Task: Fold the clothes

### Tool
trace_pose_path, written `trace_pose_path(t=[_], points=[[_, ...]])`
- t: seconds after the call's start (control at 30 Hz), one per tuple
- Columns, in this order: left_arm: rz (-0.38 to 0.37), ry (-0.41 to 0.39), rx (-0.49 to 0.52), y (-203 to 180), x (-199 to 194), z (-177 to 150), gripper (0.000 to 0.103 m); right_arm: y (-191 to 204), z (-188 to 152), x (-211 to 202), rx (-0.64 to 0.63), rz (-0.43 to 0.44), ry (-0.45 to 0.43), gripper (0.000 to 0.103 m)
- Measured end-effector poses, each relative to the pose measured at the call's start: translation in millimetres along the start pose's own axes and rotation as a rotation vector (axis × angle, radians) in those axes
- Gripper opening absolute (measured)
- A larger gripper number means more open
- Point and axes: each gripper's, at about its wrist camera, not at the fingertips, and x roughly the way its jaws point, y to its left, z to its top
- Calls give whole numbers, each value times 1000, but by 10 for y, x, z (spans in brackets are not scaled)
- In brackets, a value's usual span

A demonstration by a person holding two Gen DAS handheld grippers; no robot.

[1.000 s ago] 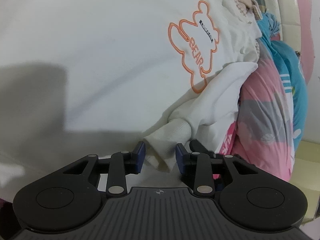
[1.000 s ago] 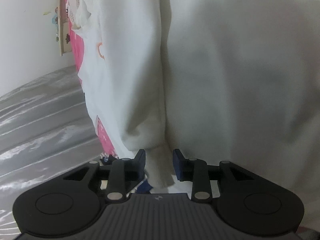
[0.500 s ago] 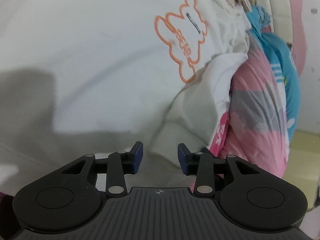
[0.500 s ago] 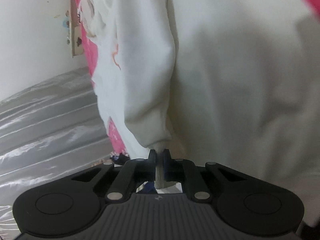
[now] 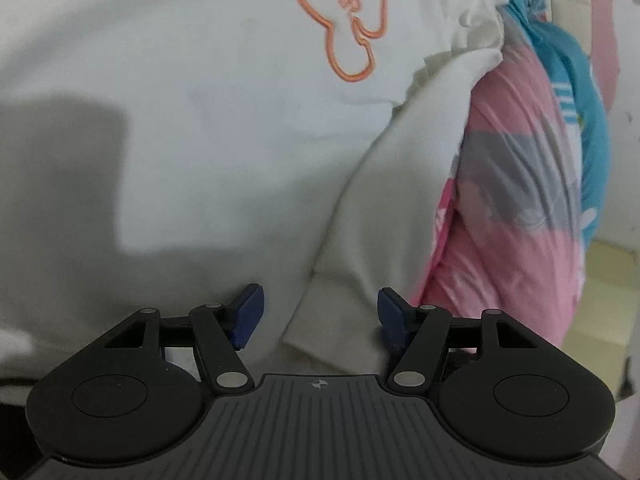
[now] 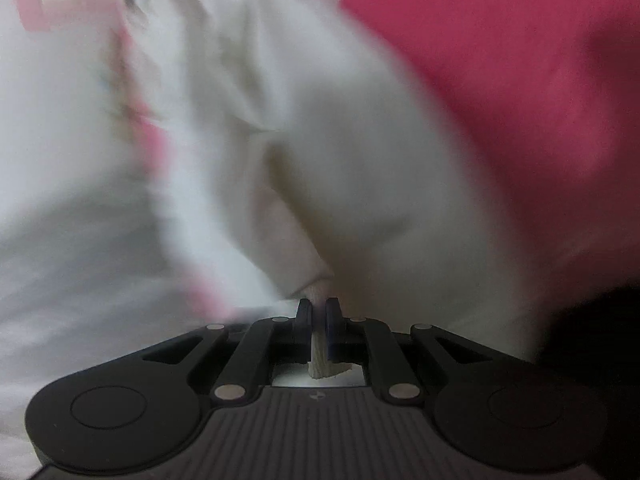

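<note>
Left gripper: I hold it low over the white sweatshirt, jaws wide apart, its blue pads clear of the cloth on either side.

Left sleeve cuff: the ribbed end of a sleeve lies between my open left jaws, not pinched; the sleeve runs away to the far right along the garment's edge.

Right gripper: jaws pressed together, clamped on the other ribbed cuff, whose end pokes out on the near side of the pads.

Right sleeve: it rises from my closed jaws in a bunched fold toward the far part of the view; the picture is blurred here, so finer creases cannot be told.

Sweatshirt: it fills most of the left wrist view, spread flat with its front up; an orange bear outline with lettering sits at the far centre.

Shadow: a dark patch falls across the near left of the sweatshirt.

Pink patterned fabric: it lies bundled just beside the sweatshirt's right edge, with blue fabric on its far right side.

Pink surface: in the right wrist view, solid pink shows beyond the white cloth at the far right.
</note>
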Motion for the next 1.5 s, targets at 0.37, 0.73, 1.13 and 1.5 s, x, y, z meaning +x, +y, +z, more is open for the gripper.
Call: trace_pose_path(t=[0.37,0.73,1.13,1.5], points=[[262,16,426,-541,279,-221,61,-18,67,-6,-60,-46,-12,8],[334,-51,570,-765,554,-292,2,53,61,-26,-99,-47,-43,9],[-210,-178,336,-1233,-421,-94,1,1560,-126,-1348,-569,84,-255,8],[159,-72,109,159,-42,-14,1,521,60,-77,-218,-83,48,21]])
